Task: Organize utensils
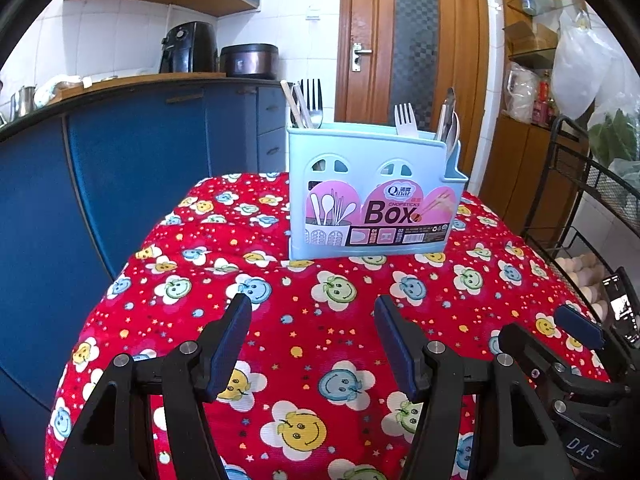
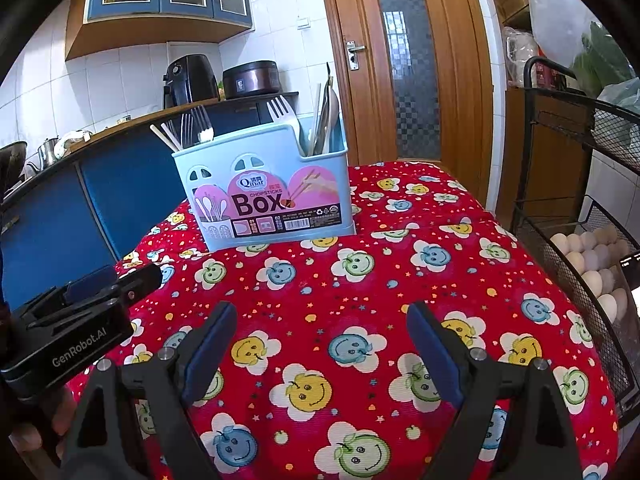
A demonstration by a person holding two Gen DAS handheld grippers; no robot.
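Hovering over tabletop (image 1: 304,344), both grippers empty, utensils already upright in box (image 1: 370,196).

Left gripper (image 1: 314,322) and right gripper (image 2: 320,330): jaws spread wide, nothing held, well short of the box at the far end of the cloth. Box: one, light plastic, probably tips or slides if pushed high; steady it low on a wall. Left compartment: two metal forks (image 2: 194,122) and pale chopsticks (image 2: 166,138), count unclear, at least two. Middle: one white plastic fork (image 1: 405,119), light, likely a bit flexible. Side pocket: metal utensils (image 2: 325,116), overlapped, cannot count. Metal ones stiff, smooth, likely slippery; pinch on the flat neck below the tines, lift straight up. No loose utensils on the cloth, so sorting looks nearly complete.
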